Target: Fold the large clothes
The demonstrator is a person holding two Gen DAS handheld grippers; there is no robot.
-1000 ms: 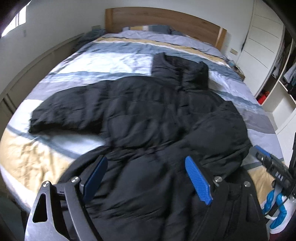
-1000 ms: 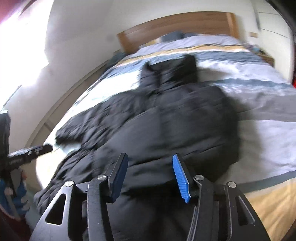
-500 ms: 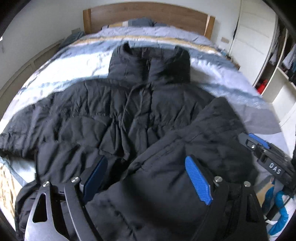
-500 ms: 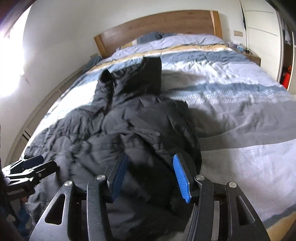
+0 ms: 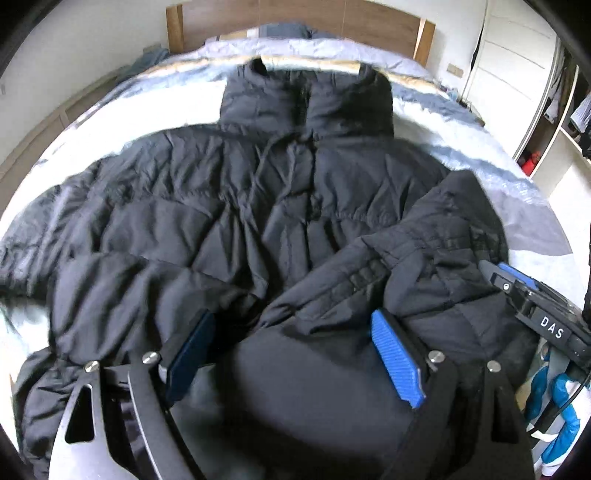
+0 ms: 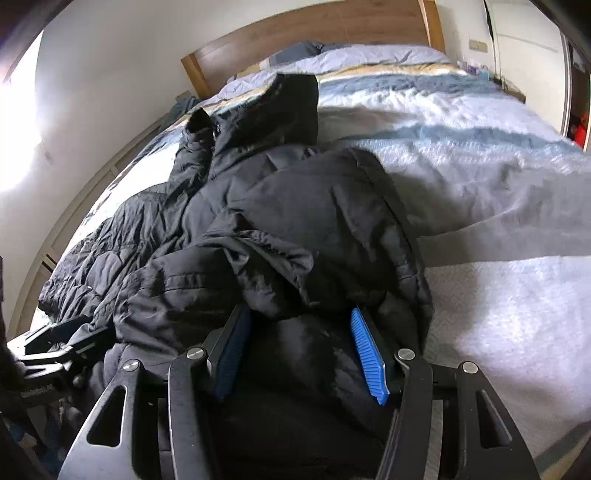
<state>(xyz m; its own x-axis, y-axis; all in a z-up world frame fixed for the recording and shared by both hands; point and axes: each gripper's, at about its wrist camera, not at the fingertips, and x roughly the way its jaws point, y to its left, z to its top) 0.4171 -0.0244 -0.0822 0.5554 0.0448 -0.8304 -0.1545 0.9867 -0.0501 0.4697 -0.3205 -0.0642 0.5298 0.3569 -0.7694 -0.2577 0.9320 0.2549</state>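
A large black puffer jacket (image 5: 229, 206) lies front-up on the bed, collar toward the headboard. Its right sleeve (image 5: 424, 236) is folded in over the body. The left sleeve stretches out to the left. My left gripper (image 5: 291, 350) is open, its blue pads low over the jacket's hem, with fabric bulging between them. My right gripper (image 6: 301, 347) is open too, over the bunched right side of the jacket (image 6: 295, 229). It also shows in the left wrist view (image 5: 532, 306) at the jacket's right edge.
The bed has a striped grey, white and tan duvet (image 6: 461, 147) and a wooden headboard (image 5: 295, 18). White wardrobe doors and open shelves (image 5: 535, 92) stand to the right. A wall runs along the bed's left side.
Both grippers have moved forward and down onto the jacket's lower part. The jacket fills more of both views. The right sleeve stays folded over the body.
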